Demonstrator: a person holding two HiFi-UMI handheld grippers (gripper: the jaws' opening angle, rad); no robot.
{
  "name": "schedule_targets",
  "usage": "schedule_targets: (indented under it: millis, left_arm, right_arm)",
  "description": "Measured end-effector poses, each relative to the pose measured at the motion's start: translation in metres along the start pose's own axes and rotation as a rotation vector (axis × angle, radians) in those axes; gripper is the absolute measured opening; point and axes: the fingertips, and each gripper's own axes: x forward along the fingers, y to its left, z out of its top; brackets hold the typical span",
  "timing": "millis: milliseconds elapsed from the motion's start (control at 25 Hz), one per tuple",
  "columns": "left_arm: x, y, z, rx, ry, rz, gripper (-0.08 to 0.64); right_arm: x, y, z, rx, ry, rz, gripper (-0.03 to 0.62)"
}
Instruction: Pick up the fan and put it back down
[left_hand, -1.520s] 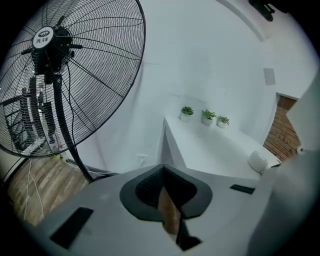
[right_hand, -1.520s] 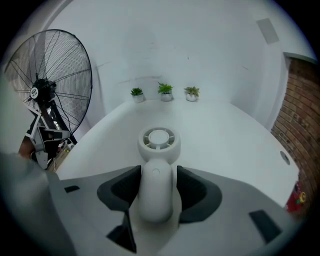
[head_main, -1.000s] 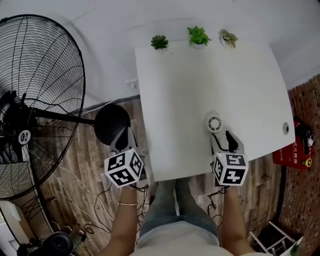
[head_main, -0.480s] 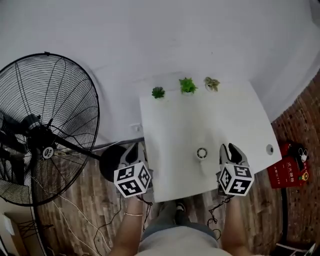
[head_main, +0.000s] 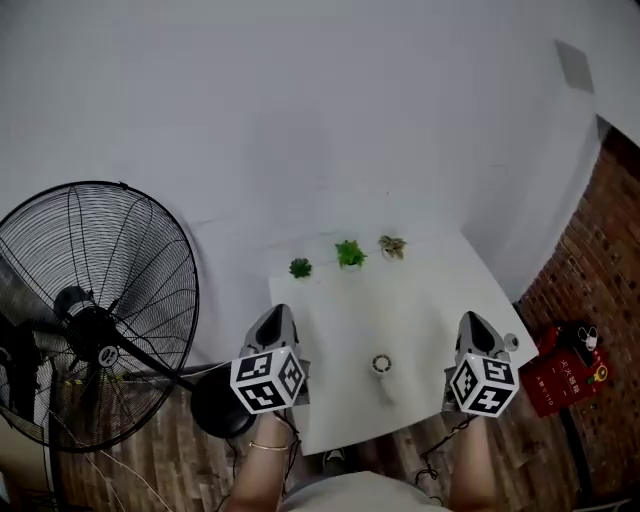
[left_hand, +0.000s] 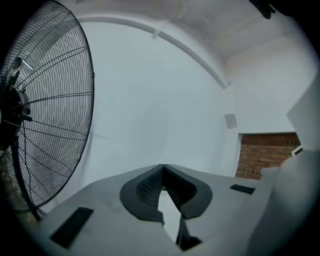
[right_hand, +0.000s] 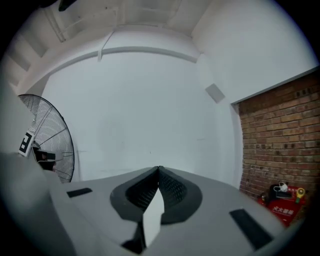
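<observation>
On the white table (head_main: 430, 300) in head view, small white fan (head_main: 381, 365) lies apart from left gripper (head_main: 277, 318) and right gripper (head_main: 472, 325); left gripper view: jaws pinched together, empty, big floor fan (left_hand: 45, 100) alongside; right gripper view: jaws closed, empty too.

- Three small plants (head_main: 349, 253) stand in a row at the white surface's (head_main: 430, 300) far edge.
- Red box (head_main: 566, 366) lies on the wood floor (head_main: 190, 465) beside a brick wall (head_main: 600, 250).
</observation>
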Motion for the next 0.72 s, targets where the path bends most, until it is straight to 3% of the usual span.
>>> schedule_targets:
  millis: [280, 560, 720]
  left_arm:
    - [0.003, -0.008, 0.025, 0.003, -0.064, -0.025, 0.011]
    - [0.004, -0.011, 0.02, -0.006, -0.048, -0.046, 0.011]
    - [0.003, -0.013, 0.017, -0.011, -0.04, -0.052, 0.011]
  right_arm:
    - [-0.043, -0.059, 0.029, 0.037, -0.123, -0.137, 0.002]
    - [-0.065, -0.078, 0.029, 0.031, -0.136, -0.22, 0.0]
    - [-0.068, -0.078, 0.027, 0.027, -0.128, -0.225, 0.002]
